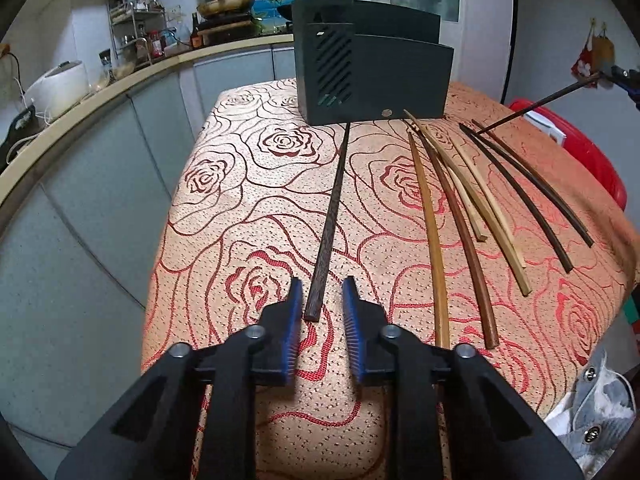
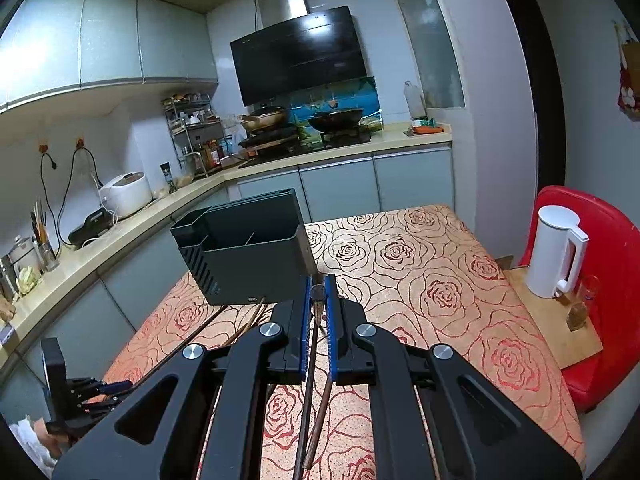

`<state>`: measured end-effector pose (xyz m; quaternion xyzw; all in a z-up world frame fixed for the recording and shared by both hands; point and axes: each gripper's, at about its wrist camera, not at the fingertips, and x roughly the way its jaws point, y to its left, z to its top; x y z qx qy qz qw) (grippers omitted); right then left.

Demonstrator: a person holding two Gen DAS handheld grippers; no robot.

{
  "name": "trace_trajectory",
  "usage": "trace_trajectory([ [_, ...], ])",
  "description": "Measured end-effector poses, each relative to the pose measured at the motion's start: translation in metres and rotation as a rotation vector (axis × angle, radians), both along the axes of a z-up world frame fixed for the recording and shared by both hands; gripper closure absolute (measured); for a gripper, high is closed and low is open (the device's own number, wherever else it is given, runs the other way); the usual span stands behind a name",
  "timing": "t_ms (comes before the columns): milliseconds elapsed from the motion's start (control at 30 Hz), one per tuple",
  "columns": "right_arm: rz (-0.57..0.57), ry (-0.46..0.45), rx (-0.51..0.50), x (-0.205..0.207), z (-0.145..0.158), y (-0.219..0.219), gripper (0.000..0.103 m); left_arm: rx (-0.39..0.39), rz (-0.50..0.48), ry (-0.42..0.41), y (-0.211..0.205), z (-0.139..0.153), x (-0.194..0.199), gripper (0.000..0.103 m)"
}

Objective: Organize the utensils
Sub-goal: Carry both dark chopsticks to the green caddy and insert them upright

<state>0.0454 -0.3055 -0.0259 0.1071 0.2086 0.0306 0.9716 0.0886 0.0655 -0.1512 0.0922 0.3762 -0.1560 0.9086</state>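
A dark utensil holder with compartments stands at the far end of the rose-patterned table; it also shows in the right wrist view. My left gripper is open, its jaws either side of the near end of a dark chopstick lying on the cloth. Several more chopsticks, light and dark, lie fanned out to the right. My right gripper is shut on a dark chopstick and holds it above the table, right of the holder; that chopstick shows raised in the left wrist view.
A red chair stands at the table's right side with a white kettle on a wooden board. A kitchen counter with a rice cooker, bottles and a stove runs along the left and back.
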Motion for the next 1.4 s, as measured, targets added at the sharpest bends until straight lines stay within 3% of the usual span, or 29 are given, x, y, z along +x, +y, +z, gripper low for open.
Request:
trace_trajectory([
  [300, 0.003, 0.002, 0.011, 0.002, 0.000, 0.000, 0.095, 0.025, 0.013, -0.010, -0.008, 0.015, 0.000, 0.094],
  [700, 0.014, -0.036, 0.016, 0.006, 0.020, -0.004, 0.095, -0.061, 0.007, -0.270, -0.009, 0.127, -0.003, 0.095],
  [967, 0.058, -0.036, 0.026, 0.023, 0.033, -0.003, 0.095, -0.106, 0.010, -0.300, -0.014, 0.153, 0.023, 0.095],
  [1400, 0.117, -0.029, 0.009, 0.068, 0.076, 0.002, 0.095, -0.069, -0.076, -0.307, -0.046, 0.214, 0.059, 0.095],
])
